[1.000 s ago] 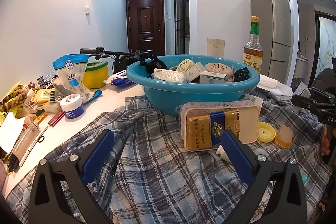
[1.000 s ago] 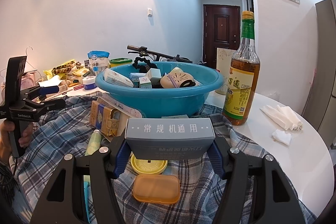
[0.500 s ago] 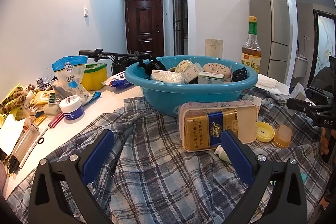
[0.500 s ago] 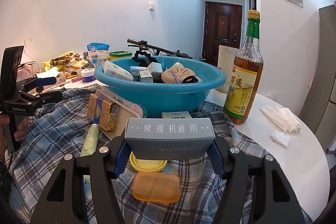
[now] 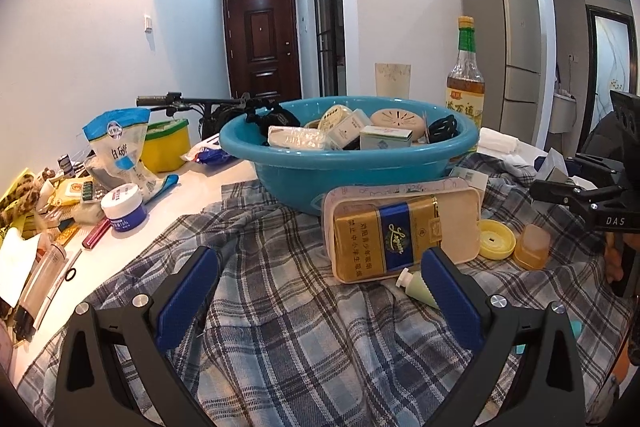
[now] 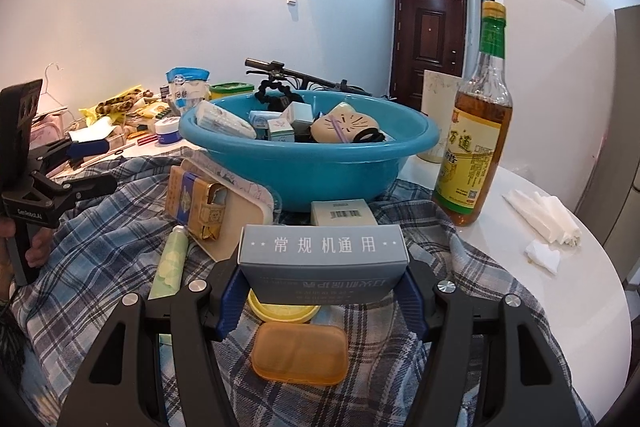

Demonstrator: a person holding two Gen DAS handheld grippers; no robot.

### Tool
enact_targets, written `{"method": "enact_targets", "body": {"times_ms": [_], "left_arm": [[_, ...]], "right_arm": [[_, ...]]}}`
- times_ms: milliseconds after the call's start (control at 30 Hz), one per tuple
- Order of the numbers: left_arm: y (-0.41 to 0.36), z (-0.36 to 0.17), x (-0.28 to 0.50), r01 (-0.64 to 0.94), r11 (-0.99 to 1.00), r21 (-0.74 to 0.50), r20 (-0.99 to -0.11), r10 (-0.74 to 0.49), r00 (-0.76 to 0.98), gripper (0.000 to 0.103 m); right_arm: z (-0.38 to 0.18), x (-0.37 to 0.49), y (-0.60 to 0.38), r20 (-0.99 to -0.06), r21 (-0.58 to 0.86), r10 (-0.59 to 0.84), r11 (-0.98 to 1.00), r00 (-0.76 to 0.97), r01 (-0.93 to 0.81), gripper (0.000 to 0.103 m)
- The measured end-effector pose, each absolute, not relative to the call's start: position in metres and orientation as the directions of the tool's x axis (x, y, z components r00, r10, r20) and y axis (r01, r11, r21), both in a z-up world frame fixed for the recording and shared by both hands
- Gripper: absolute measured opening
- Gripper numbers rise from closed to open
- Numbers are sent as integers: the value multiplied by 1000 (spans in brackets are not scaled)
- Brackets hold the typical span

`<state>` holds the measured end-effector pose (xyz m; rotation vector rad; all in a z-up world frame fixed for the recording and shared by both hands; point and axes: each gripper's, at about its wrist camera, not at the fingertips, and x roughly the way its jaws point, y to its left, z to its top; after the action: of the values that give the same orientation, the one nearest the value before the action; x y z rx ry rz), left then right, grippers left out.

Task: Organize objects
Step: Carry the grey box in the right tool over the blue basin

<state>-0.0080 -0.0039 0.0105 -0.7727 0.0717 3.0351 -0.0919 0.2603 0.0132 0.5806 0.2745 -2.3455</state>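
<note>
R gripper (image 6: 322, 287) clamps a grey box (image 6: 322, 259) betw both blue pads, held above the plaid cloth (image 6: 100, 235), teal basin (image 6: 308, 163) at 12 o'clock. L gripper (image 5: 320, 291) gapes wide w/ nothing in it; cigarette pack (image 5: 384, 235) lies at its 1 o'clock.

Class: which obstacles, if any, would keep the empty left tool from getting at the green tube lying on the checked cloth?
Probably none, so yes. The left tool is open and empty, and the green tube lies bare on the checked cloth beside its right finger. Only the cream tray with the gold packet crowds it from behind.
</note>
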Motion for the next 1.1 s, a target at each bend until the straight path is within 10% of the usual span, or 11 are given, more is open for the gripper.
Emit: {"method": "enact_targets", "body": {"times_ms": [1100], "left_arm": [[-7, 9, -5, -23, -1000, 13, -484, 14, -875, 103]], "right_arm": [[79, -273, 166, -597, -100, -425, -802, -681, 589, 63]]}}
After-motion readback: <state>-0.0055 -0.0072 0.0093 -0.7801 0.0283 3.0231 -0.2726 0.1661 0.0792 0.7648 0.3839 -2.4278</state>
